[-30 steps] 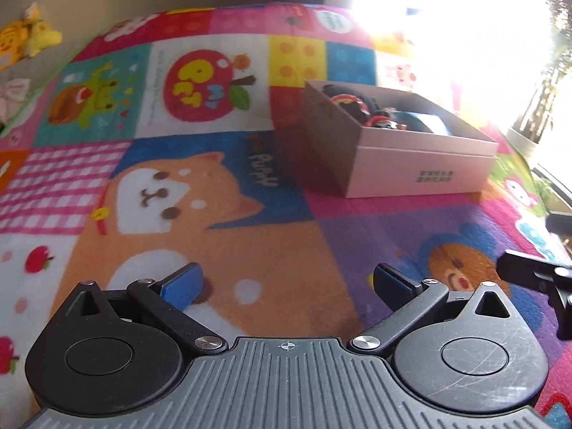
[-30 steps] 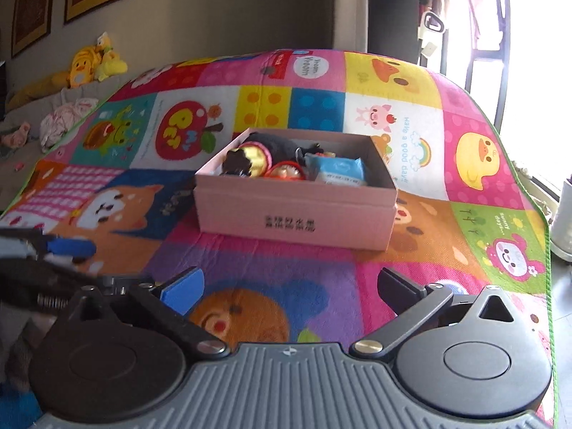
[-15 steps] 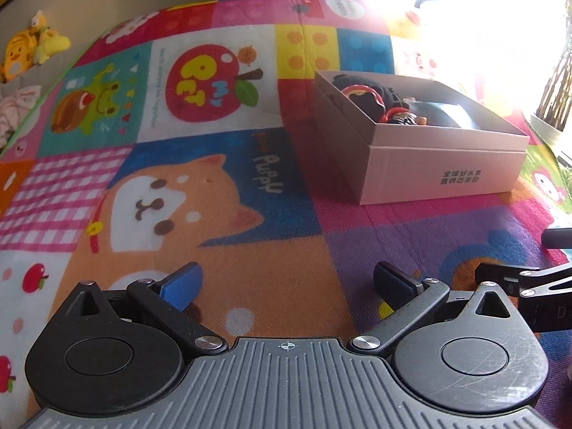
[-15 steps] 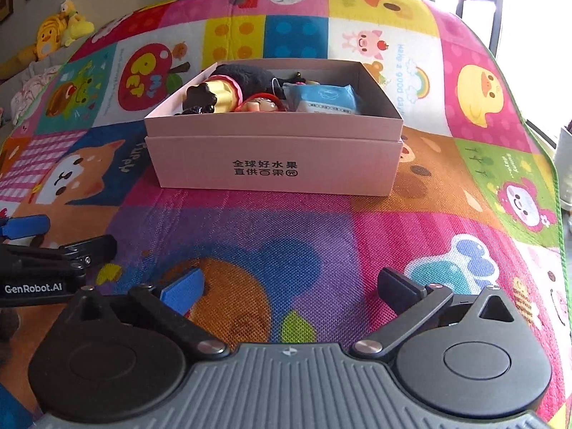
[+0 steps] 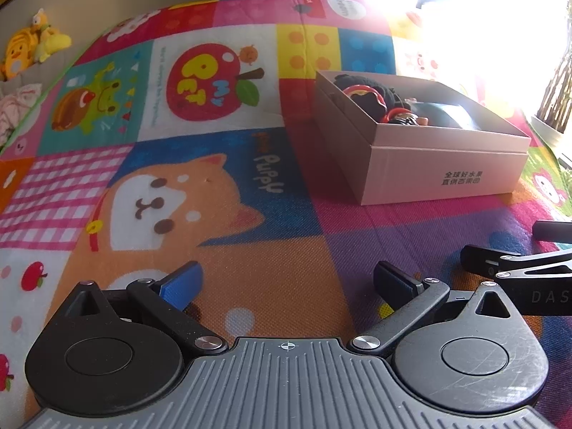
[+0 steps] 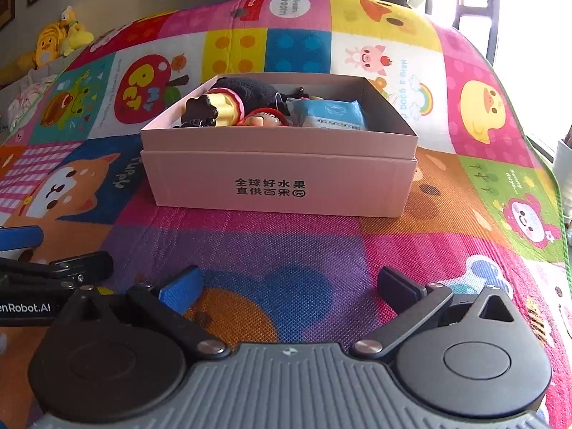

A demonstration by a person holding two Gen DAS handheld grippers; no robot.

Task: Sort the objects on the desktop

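The left gripper (image 5: 286,282) is held low over the mat (image 5: 250,257) with its jaws spread wide and nothing between them; the right gripper (image 6: 289,286) is held the same way, wide and empty, just beside it, so that each one is seen at the edge of the other's view. The box (image 6: 282,178) is placed on the mat ahead of both grippers, well apart from them, and its open top is turned up so that things can be dropped in from above; inside it a black plush (image 6: 250,93), a small doll (image 6: 264,119) and a blue packet (image 6: 329,114) are packed close together. No loose object is seen on the mat around the box, so the sorting is judged to be finished or nearly so; the jaws are probably kept open because nothing remains to be carried. A yellow toy (image 6: 53,44) is lying beyond the far edge of the mat, and whether it belongs to the task cannot be told.
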